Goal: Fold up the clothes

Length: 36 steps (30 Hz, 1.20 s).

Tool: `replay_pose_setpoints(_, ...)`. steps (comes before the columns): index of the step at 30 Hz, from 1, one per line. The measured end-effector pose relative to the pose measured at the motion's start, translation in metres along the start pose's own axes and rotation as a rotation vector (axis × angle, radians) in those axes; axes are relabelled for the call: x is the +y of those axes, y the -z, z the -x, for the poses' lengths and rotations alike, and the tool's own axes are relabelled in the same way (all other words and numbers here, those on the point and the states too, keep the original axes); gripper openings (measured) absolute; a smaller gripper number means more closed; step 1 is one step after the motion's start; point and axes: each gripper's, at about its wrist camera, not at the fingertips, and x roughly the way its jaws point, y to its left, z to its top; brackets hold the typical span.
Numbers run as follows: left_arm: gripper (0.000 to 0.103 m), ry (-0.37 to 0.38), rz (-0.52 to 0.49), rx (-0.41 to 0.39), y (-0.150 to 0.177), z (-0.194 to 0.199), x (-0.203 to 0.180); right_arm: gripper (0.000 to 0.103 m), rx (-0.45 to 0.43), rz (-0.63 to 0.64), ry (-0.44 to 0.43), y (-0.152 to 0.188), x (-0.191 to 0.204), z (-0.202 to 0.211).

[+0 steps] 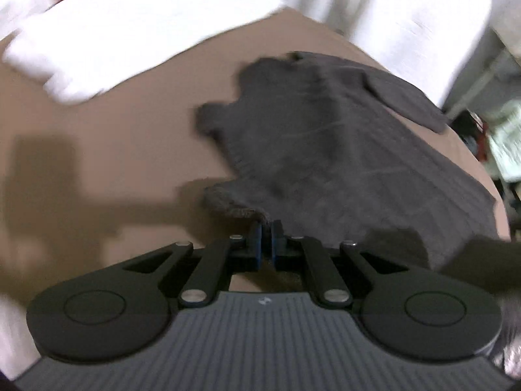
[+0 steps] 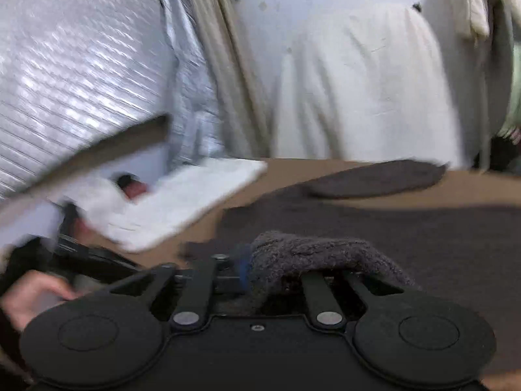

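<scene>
One dark grey towel (image 1: 342,150), fuzzy and rumpled, lies spread on the brown worktop (image 1: 130,137) beside one folded white cloth (image 1: 130,29). The left gripper (image 1: 266,234) pinches its near edge; the right gripper (image 2: 257,270) clamps a bunched corner.

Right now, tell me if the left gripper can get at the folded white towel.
Probably not yet. The left gripper is shut on an edge of the grey towel, so it is occupied. The white towel lies farther across the brown table with bare surface between, so letting go should free the way.
</scene>
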Motion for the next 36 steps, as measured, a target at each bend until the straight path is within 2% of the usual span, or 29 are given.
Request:
replay_pose_setpoints(1,0.01,-0.012,-0.032,0.001,-0.011,-0.005,-0.006,0.03,0.045,-0.011,0.045,-0.014,-0.006,-0.019)
replay_pose_setpoints(2,0.011,-0.038,-0.072,-0.003,-0.019,-0.011,-0.013,0.042,0.091,-0.028,0.067,-0.023,-0.012,-0.037)
replay_pose_setpoints(4,0.01,-0.092,-0.16,-0.042,-0.03,-0.024,-0.028,0.043,0.173,-0.092,0.128,-0.032,-0.041,-0.076)
replay_pose_setpoints(5,0.011,-0.071,-0.202,-0.076,-0.031,-0.031,-0.032,0.044,0.207,-0.13,0.16,-0.034,-0.059,-0.092)
replay_pose_setpoints(7,0.011,0.06,-0.228,-0.139,-0.022,-0.041,-0.029,0.044,0.265,-0.216,0.167,-0.032,-0.095,-0.107)
replay_pose_setpoints(9,0.011,0.096,-0.209,-0.11,-0.009,-0.054,-0.021,0.044,0.292,-0.334,0.174,-0.027,-0.131,-0.109)
replay_pose_setpoints(11,0.013,0.094,-0.203,-0.049,-0.004,-0.059,-0.019,0.045,0.239,-0.48,0.195,-0.017,-0.167,-0.087)
replay_pose_setpoints(13,0.026,0.135,-0.193,-0.056,-0.005,-0.053,-0.015,0.049,0.228,-0.552,0.234,-0.009,-0.192,-0.07)
replay_pose_setpoints(14,0.042,0.141,-0.182,-0.07,-0.007,-0.053,-0.014,0.053,0.236,-0.583,0.252,-0.006,-0.204,-0.062)
replay_pose_setpoints(15,0.051,0.131,-0.17,-0.078,-0.01,-0.056,-0.013,0.054,0.257,-0.61,0.258,-0.002,-0.214,-0.059)
replay_pose_setpoints(16,0.051,0.121,-0.159,-0.087,-0.012,-0.059,-0.013,0.054,0.274,-0.644,0.269,0.002,-0.223,-0.058)
replay_pose_setpoints(19,0.051,0.119,-0.143,-0.081,-0.02,-0.068,-0.011,0.056,0.307,-0.721,0.247,0.018,-0.226,-0.066)
replay_pose_setpoints(20,0.051,0.131,-0.135,-0.079,-0.022,-0.07,-0.01,0.062,0.324,-0.742,0.232,0.023,-0.225,-0.07)
replay_pose_setpoints(21,0.051,0.152,-0.128,-0.079,-0.023,-0.071,-0.01,0.066,0.369,-0.754,0.212,0.028,-0.222,-0.08)
replay_pose_setpoints(23,0.053,0.205,-0.112,-0.079,-0.022,-0.07,-0.007,0.066,0.463,-0.799,0.19,0.041,-0.22,-0.097)
replay_pose_setpoints(26,0.055,0.268,-0.108,-0.089,-0.022,-0.067,-0.007,0.068,0.485,-0.814,0.181,0.046,-0.218,-0.108)
replay_pose_setpoints(28,0.055,0.25,-0.141,-0.13,-0.021,-0.061,-0.014,0.068,0.484,-0.795,0.181,0.049,-0.215,-0.113)
replay_pose_setpoints(31,0.055,0.155,-0.204,-0.235,-0.018,-0.048,-0.023,0.067,0.428,-0.775,0.221,0.052,-0.215,-0.117)
replay_pose_setpoints(33,0.055,0.141,-0.213,-0.237,-0.02,-0.048,-0.024,0.067,0.406,-0.789,0.242,0.052,-0.217,-0.121)
replay_pose_setpoints(35,0.055,0.152,-0.191,-0.195,-0.022,-0.053,-0.02,0.064,0.407,-0.769,0.243,0.049,-0.216,-0.129)
replay_pose_setpoints(36,0.055,0.164,-0.186,-0.165,-0.022,-0.056,-0.019,0.051,0.412,-0.733,0.247,0.047,-0.213,-0.133)
